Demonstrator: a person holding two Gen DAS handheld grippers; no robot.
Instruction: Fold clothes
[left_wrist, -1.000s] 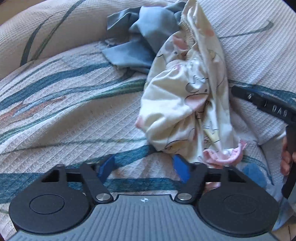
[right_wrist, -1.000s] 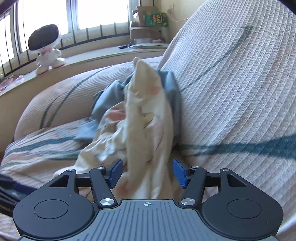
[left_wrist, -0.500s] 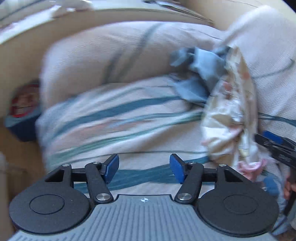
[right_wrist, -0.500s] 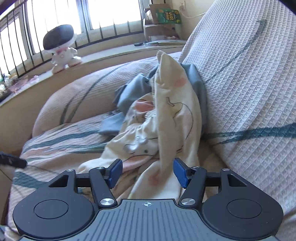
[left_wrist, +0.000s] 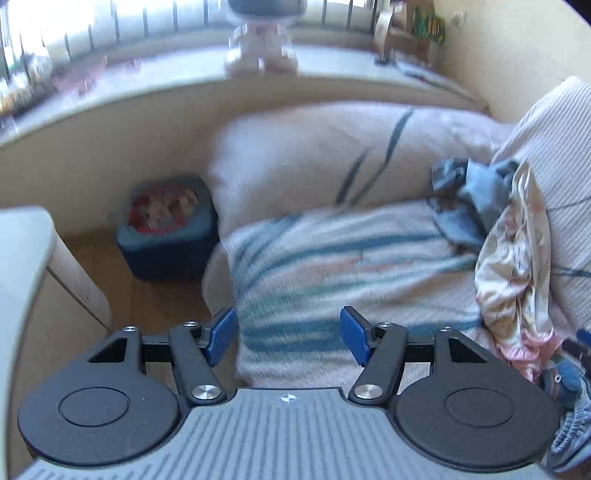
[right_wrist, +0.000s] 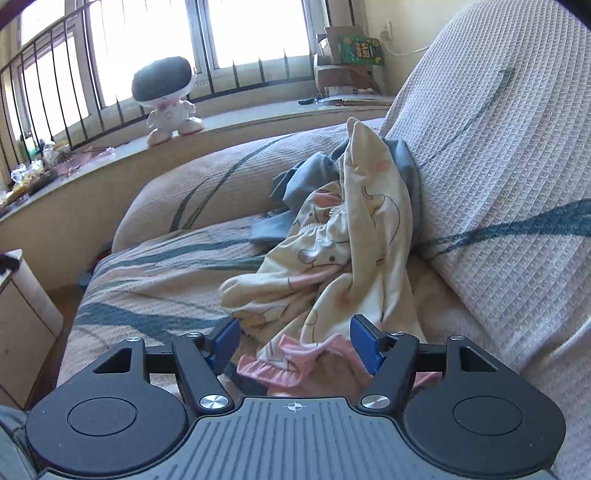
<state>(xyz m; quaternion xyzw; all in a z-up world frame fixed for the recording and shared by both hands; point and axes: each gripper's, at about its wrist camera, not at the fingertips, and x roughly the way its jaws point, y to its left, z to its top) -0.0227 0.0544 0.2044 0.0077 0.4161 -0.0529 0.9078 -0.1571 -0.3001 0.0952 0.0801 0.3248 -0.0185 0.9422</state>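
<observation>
A cream printed garment (right_wrist: 354, 236) with pink ruffled trim (right_wrist: 295, 358) lies crumpled against the sofa back, and a grey-blue garment (right_wrist: 306, 177) is bunched behind it. In the left wrist view the cream garment (left_wrist: 513, 266) is far right and the grey-blue garment (left_wrist: 469, 195) above it. My left gripper (left_wrist: 288, 334) hangs over the sofa seat's front edge, well left of the clothes, jaws opening with nothing between them. My right gripper (right_wrist: 293, 341) sits low in front of the cream garment, jaws opening, the pink trim between the blue pads without being pressed.
The sofa seat (right_wrist: 159, 280) wears a waffle cover with teal streaks, and its backrest (right_wrist: 491, 155) rises at right. A toy robot (right_wrist: 166, 99) stands on the windowsill. A dark blue basket (left_wrist: 166, 229) sits on the wooden floor beside a white cabinet (left_wrist: 40, 280).
My left gripper has swung up and left, away from the cream garment to the seat's edge. My right gripper has pulled back, so the pink trim now shows between wider jaws.
</observation>
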